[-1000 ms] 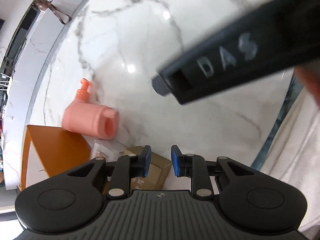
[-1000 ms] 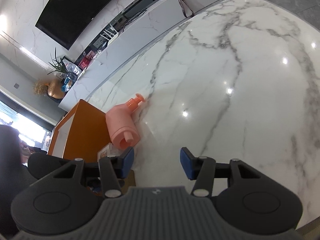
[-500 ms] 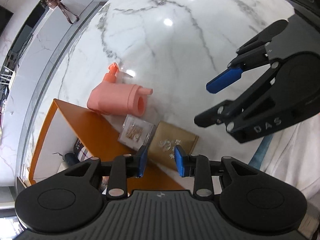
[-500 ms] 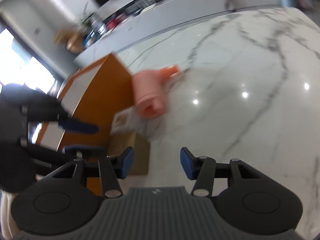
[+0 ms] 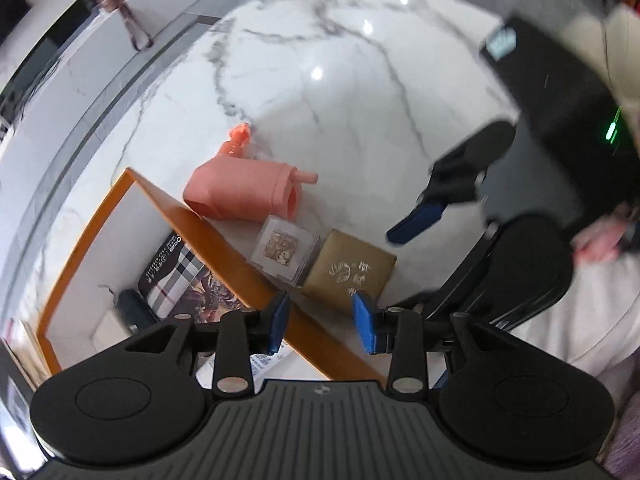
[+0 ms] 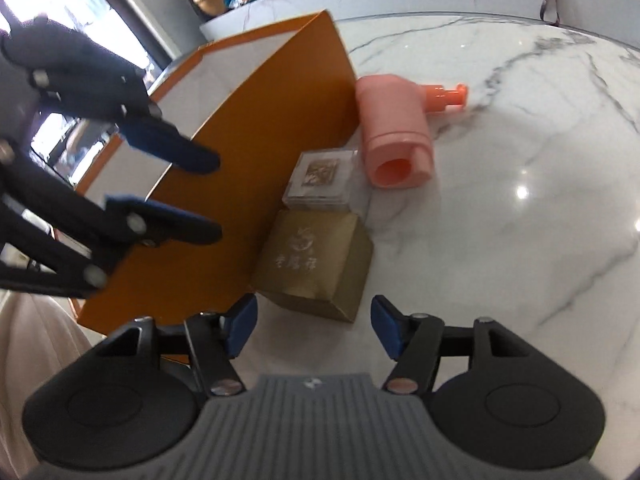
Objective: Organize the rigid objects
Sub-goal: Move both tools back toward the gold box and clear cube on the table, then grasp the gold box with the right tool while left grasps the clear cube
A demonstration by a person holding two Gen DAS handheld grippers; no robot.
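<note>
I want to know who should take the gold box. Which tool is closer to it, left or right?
Right. The right tool hangs open just short of the gold box, which lines up with its gap. The left tool, also open, is off to the side, over the orange bin.

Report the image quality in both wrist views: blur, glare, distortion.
Left wrist view: the right claw and the person behind it are motion-blurred, ceiling-light glare spots the marble table, and fisheye curves the table edge. Right wrist view: the left claw is softly blurred, the window is blown out, and the gold box is sharp.
</note>
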